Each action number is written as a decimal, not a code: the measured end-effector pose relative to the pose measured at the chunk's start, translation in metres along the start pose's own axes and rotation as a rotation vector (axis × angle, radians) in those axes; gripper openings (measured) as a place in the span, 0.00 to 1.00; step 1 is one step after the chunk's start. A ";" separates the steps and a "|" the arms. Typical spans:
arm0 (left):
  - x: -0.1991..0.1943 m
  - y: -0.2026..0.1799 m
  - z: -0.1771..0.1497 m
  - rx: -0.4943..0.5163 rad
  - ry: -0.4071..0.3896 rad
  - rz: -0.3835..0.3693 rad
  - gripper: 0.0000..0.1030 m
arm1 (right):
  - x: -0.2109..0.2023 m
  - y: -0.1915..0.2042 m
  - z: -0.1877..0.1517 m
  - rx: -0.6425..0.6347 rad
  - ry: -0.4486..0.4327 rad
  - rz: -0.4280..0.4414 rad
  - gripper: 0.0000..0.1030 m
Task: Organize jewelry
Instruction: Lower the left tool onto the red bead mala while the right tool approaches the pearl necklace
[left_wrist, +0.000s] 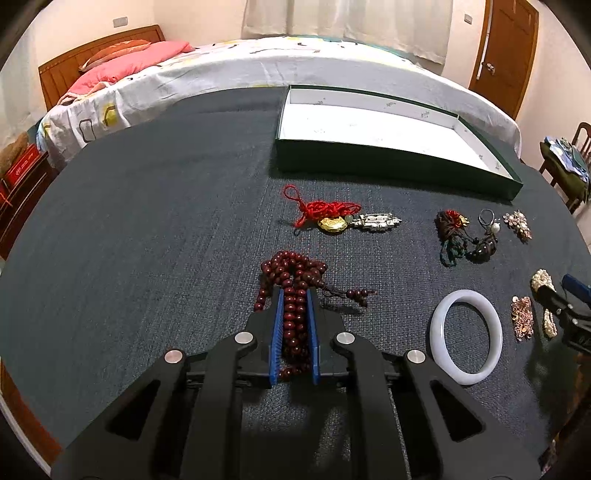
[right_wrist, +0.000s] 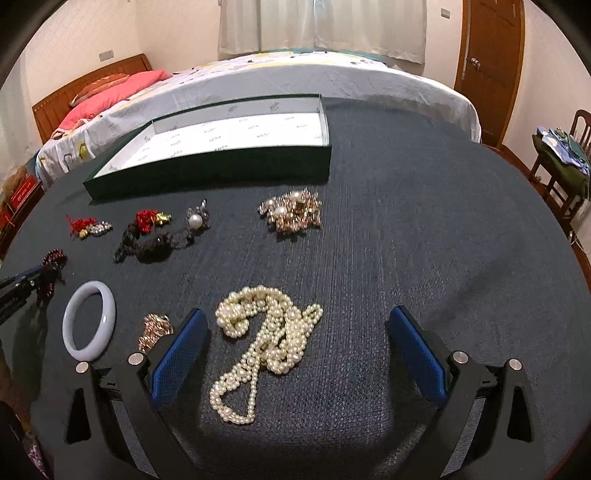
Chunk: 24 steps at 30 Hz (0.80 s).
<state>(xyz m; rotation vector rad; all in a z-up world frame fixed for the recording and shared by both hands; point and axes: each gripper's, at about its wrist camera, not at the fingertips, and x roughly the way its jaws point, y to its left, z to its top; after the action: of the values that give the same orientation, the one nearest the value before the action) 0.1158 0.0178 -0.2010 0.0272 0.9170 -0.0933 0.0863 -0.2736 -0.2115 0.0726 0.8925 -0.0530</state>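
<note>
My left gripper is shut on a dark red bead necklace that lies on the dark cloth. My right gripper is open and straddles a pearl necklace lying between its blue pads, touching neither. A white jade bangle lies to the right of the red beads; it also shows in the right wrist view. The green tray with a white inside stands at the back, with nothing in it; it shows in the right wrist view too.
On the cloth lie a red-cord gold pendant, a crystal clip, a dark cord bundle with a pearl, a gold brooch cluster and a small gold chain piece. A bed is behind the table.
</note>
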 end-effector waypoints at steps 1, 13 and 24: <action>0.000 0.000 0.000 -0.001 0.000 -0.001 0.12 | 0.000 0.000 -0.001 -0.001 -0.001 0.002 0.93; 0.001 -0.001 0.000 -0.003 0.002 -0.006 0.12 | -0.005 0.006 0.002 -0.037 -0.017 0.016 0.47; 0.007 0.000 0.000 -0.032 0.011 -0.013 0.48 | -0.005 0.006 0.004 -0.035 -0.022 0.046 0.28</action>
<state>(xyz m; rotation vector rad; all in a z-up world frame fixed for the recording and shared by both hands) 0.1202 0.0174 -0.2068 -0.0077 0.9295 -0.0903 0.0871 -0.2681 -0.2050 0.0592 0.8693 0.0047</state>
